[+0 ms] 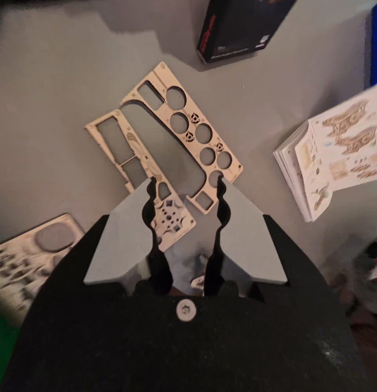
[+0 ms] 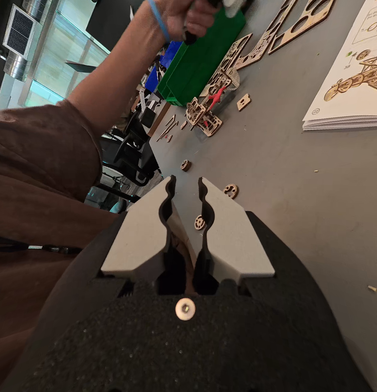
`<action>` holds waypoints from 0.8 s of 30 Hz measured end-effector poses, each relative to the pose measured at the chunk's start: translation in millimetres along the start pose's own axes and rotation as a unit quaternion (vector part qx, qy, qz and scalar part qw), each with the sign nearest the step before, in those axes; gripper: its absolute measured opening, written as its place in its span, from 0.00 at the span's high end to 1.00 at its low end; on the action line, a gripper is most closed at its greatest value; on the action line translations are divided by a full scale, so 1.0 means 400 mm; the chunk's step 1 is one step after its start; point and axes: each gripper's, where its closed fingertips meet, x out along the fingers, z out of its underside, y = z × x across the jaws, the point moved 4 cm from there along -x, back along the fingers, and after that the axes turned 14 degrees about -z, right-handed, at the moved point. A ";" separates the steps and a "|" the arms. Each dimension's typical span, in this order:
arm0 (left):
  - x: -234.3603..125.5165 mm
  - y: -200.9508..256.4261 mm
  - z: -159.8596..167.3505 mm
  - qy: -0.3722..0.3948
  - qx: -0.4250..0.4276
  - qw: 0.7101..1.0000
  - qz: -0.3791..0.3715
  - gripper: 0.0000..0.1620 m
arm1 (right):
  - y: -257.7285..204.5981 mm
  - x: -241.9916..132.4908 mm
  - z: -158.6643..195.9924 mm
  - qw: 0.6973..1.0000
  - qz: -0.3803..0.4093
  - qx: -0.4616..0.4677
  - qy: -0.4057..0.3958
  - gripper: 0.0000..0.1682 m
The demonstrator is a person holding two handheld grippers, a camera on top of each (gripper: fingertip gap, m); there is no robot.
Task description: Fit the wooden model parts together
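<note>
Hovering above the grey table [image 1: 56,95], the left gripper [image 1: 185,180] is wide apart and holds nothing. Directly under its tips lies the wooden sheet [image 1: 175,131], mostly punched out, its long axis running diagonally away to the upper left. The right gripper [image 2: 186,180] is narrower, also empty, and low beside the table edge. Loose wooden discs [image 2: 231,191] lie just beside its tips, and the half-built model [image 2: 203,117] stands farther ahead. The right one seems nearer to the parts, though blur makes this uncertain.
</note>
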 end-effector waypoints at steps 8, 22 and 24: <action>-0.363 -0.002 0.337 0.203 0.184 0.960 -0.053 0.73 | 0.027 0.006 0.018 0.994 0.071 -0.068 -0.046 0.84; -0.178 -0.226 0.732 0.087 0.125 0.972 -0.182 0.80 | -0.010 0.151 0.039 0.986 0.020 -0.137 -0.095 0.83; -0.170 -0.220 0.730 0.083 0.121 0.976 -0.163 0.82 | -0.012 0.156 0.050 0.986 0.020 -0.133 -0.099 0.83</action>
